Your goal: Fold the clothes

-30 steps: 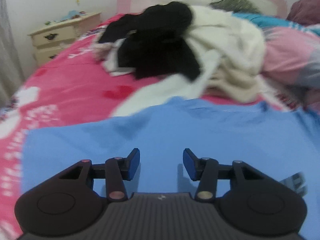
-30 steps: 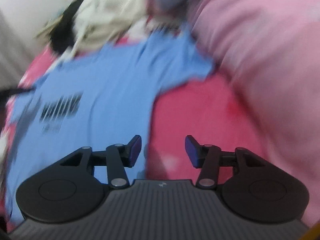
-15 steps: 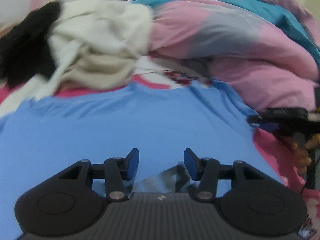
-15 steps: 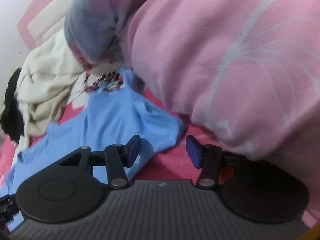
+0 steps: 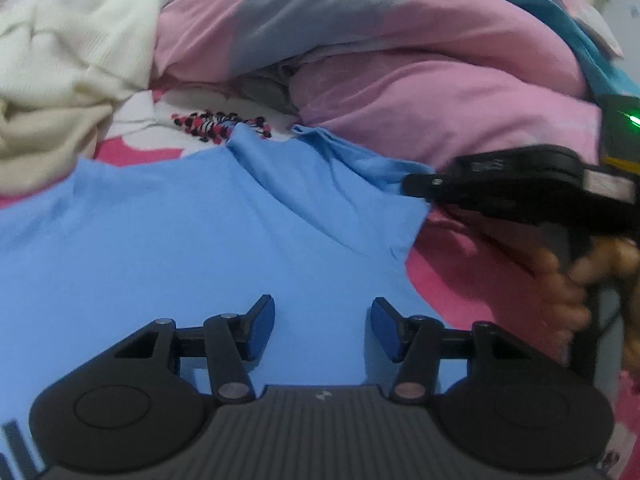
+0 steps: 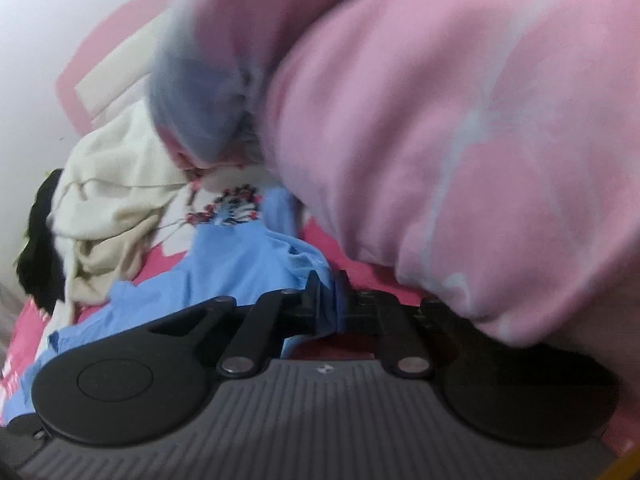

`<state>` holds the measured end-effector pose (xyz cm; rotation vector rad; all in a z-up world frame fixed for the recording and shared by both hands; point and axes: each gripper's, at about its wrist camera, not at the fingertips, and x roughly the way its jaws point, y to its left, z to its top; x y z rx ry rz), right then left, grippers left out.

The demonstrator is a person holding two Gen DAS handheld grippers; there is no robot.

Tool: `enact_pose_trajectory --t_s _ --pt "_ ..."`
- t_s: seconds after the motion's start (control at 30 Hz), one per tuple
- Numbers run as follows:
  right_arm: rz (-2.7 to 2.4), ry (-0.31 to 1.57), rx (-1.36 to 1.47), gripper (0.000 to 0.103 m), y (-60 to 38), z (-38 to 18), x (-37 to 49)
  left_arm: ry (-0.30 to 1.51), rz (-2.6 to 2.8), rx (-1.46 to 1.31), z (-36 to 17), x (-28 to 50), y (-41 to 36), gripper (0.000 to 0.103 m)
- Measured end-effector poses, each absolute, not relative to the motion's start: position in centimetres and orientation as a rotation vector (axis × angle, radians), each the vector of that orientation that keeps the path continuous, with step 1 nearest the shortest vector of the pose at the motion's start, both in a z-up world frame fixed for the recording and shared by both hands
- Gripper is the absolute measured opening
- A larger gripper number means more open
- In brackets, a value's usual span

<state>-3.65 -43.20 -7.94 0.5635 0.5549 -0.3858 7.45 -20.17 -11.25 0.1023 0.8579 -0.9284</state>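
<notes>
Right gripper [image 6: 329, 304] jaws clamp the blue shirt's [image 5: 168, 240] sleeve at three o'clock; left gripper [image 5: 322, 330] jaws, opening, hover empty above the shirt on the bed [image 5: 448, 280]

blue shirt [image 5: 168, 240] soft matt cloth; cream garment [image 5: 68, 68] ribbed knit

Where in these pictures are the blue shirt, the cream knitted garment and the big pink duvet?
blue shirt [image 5: 168, 248]: left wrist view, on its flat spread body.
cream knitted garment [image 5: 68, 60]: left wrist view, on the crumpled upper folds.
pink duvet [image 6: 480, 120]: right wrist view, on its bulging front.
</notes>
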Motion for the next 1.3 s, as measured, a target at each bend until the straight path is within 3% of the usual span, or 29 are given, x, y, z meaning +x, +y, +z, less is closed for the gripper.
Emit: enact_pose_trajectory --t_s 0.27,0.47,0.6,0.8,0.87,0.9,0.97,1.03,1.13,1.3 --pt "-0.246 0.468 0.355 0.004 -40.8 -4.1 -3.0 0.932 -0.928 -0.059 -11.2 9.1 -18.3 0.055" --pt "0.066 0.483 0.03 0.004 -34.8 -3.4 -1.0 1.018 -0.851 -0.29 -10.4 11.7 -12.9 0.054" --pt "0.23 0.508 -0.193 0.004 -30.5 -4.1 -0.7 1.027 -0.761 -0.413 -10.0 13.4 -8.2 0.054" --pt "0.326 0.631 -0.554 0.007 -25.4 -7.9 -0.3 0.996 -0.794 -0.355 -9.3 13.4 -7.2 0.055" --pt "0.312 0.651 -0.616 0.014 -24.5 -8.7 -0.6 0.998 -0.823 -0.335 -9.3 13.0 -7.7 0.056" --pt "0.299 0.648 -0.615 0.017 -24.5 -8.4 -0.8 0.997 -0.833 -0.316 -9.3 12.8 -8.0 0.056" --pt "0.276 0.642 -0.607 0.036 -24.5 -7.9 -1.4 0.992 -0.847 -0.272 -9.5 12.4 -8.8 0.056" --pt "0.268 0.643 -0.517 0.047 -25.5 -6.3 -2.3 0.984 -0.859 -0.235 -9.5 12.1 -9.6 0.056" --pt "0.254 0.66 -0.333 0.049 -27.9 -4.5 -2.8 0.973 -0.872 -0.218 -9.7 11.9 -10.3 0.055" --pt "0.069 0.695 0.239 0.049 -36.4 -2.8 -0.8 0.954 -0.865 -0.16 -10.2 12.0 -12.0 0.053"
